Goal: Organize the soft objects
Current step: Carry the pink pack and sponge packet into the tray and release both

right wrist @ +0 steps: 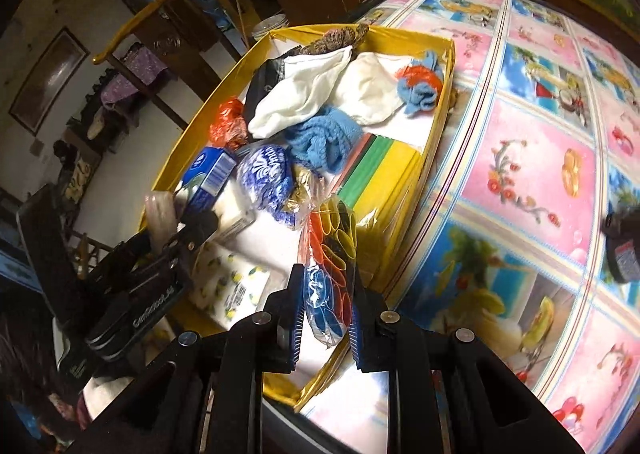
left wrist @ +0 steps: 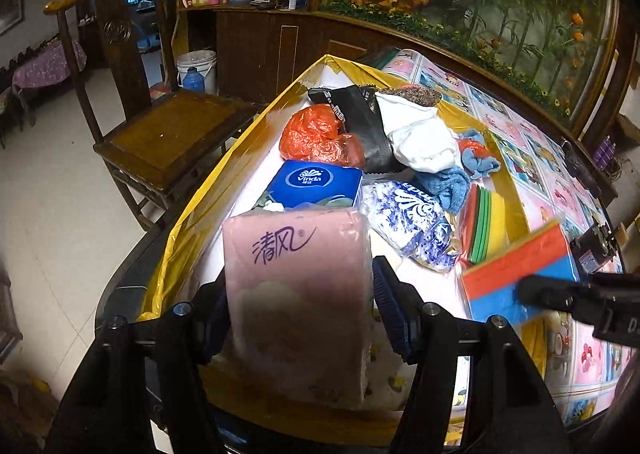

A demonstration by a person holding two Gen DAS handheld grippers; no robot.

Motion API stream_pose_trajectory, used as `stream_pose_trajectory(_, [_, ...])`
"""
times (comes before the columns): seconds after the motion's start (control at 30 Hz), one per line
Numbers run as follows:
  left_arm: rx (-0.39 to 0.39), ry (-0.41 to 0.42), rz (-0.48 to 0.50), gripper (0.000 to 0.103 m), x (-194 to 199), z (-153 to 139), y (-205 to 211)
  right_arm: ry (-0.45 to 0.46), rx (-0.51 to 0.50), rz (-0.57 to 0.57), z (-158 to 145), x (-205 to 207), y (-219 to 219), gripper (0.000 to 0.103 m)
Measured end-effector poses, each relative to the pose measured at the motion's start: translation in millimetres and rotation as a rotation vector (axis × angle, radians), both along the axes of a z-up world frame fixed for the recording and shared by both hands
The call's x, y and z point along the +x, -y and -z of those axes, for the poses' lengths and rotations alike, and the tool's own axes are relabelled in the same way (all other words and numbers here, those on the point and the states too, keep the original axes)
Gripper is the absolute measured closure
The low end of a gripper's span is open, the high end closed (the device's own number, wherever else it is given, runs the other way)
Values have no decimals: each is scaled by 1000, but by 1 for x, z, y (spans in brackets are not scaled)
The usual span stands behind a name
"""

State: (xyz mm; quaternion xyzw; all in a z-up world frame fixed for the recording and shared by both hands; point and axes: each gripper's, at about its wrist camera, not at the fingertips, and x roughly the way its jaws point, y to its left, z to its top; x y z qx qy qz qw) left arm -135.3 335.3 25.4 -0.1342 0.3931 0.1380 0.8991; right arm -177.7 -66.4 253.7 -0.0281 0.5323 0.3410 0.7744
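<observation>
My left gripper [left wrist: 301, 272] is shut on a pink tissue pack [left wrist: 296, 294], held upright over the near end of a yellow-rimmed box [left wrist: 240, 158]. The pack's lower part looks to rest in the box. My right gripper [right wrist: 328, 274] is shut on a clear bag of red, yellow and blue sponges [right wrist: 330, 250], above the box's near right wall [right wrist: 436, 134]. In the box lie a blue Vinda tissue pack [left wrist: 316, 184], a blue-and-white tissue pack [left wrist: 412, 222], an orange plastic bag [left wrist: 316, 134], a white cloth [left wrist: 420, 138], a blue towel [right wrist: 324, 138] and a stack of flat sponges [right wrist: 380, 162].
The box stands on a table with a pink and blue picture cloth [right wrist: 520, 174]. A wooden chair [left wrist: 160, 134] and a white bucket [left wrist: 198, 66] are to the left. A lemon-print pack [right wrist: 232, 286] lies in the box's near corner. A black device [right wrist: 624, 250] sits at the right edge.
</observation>
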Motion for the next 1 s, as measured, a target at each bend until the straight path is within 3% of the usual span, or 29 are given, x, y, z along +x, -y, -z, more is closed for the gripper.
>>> stream_pose_trajectory(0.17, [-11,14,24,34,-1,-3,-1,31,-17,10,-2,7,-8,84])
stream_pose_trajectory(0.33, [-152,94,7,34,-15,-19,-19,-59,91,-77,-8,-8,-1,84])
stream_pose_trajectory(0.53, [-165,144,0,32,-25,-35,-18,-219,139,-121,8,-5,6,82])
stream_pose_trajectory(0.67, [-152,142,32,31,-26,-39,-9,-239,113,-85,22,4,6,83])
stream_pose_trajectory(0.77, [-150,134,43,31,-25,-40,-7,-180,95,-82,12,-2,3,67])
stream_pose_trajectory(0.83, [-153,133,43,31,-24,-41,-6,-97,67,-69,0,-8,4,45])
stream_pose_trajectory(0.9, [-165,133,37,31,-24,-41,-8,-47,91,-83,-14,-15,7,45])
stream_pose_trajectory(1.0, [-182,137,30,31,-25,-40,-9,-79,184,-124,-24,-23,13,45])
